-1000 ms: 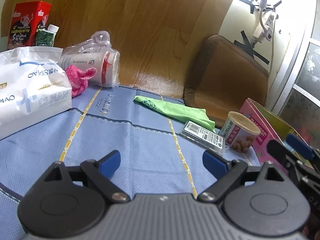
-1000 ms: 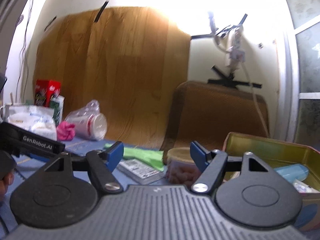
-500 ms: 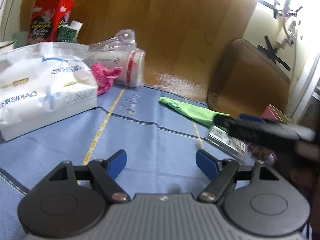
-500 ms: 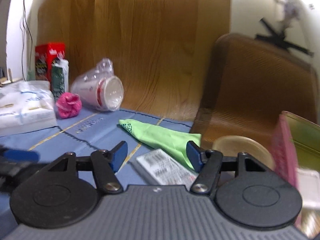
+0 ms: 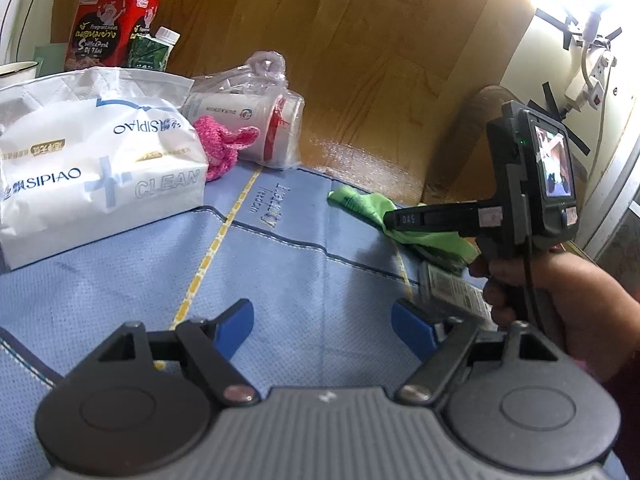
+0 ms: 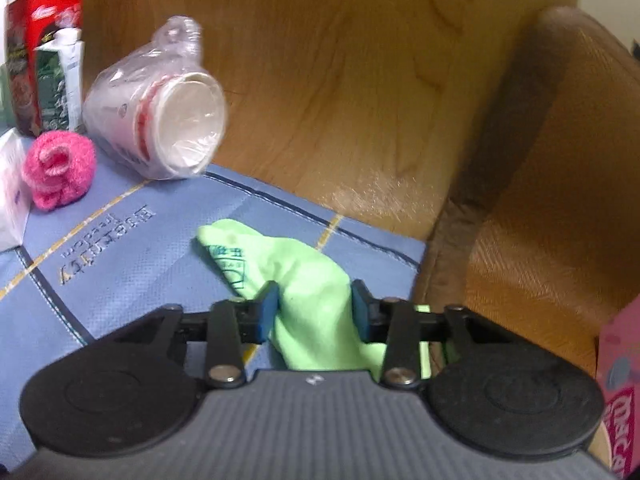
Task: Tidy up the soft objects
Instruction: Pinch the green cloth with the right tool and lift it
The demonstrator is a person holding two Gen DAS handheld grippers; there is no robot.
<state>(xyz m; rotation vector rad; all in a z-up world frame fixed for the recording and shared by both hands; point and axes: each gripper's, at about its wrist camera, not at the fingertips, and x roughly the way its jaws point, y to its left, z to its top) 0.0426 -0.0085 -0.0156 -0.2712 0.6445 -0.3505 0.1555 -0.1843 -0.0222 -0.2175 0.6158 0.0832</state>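
1. The right tool (image 6: 314,314) sits low over the blue mat (image 6: 120,280), its two blue-padded fingers (image 6: 266,312) on either side of the green cloth (image 6: 296,280); they look pressed into the fabric, though blur makes a firm grip hard to confirm
2. The green cloth lies on the mat near its far right corner, one end with a printed label pointing toward the pink knitted ball (image 6: 60,168)
3. From the left wrist view the right tool (image 5: 394,220) reaches in from the right, its tip on the green cloth (image 5: 360,206), with the person's right hand (image 5: 560,300) around its handle
4. The left tool (image 5: 324,326) hangs above bare mat with its fingers spread wide and nothing between them
5. A flat barcoded packet (image 5: 452,290) lies just beside the cloth, partly behind the right hand
6. The pink knitted ball (image 5: 224,148) rests between the white tissue pack (image 5: 96,168) and a bagged stack of paper cups (image 5: 256,124), touching both
7. A red tin (image 5: 112,24) and a green carton (image 5: 154,50) stand behind the tissue pack
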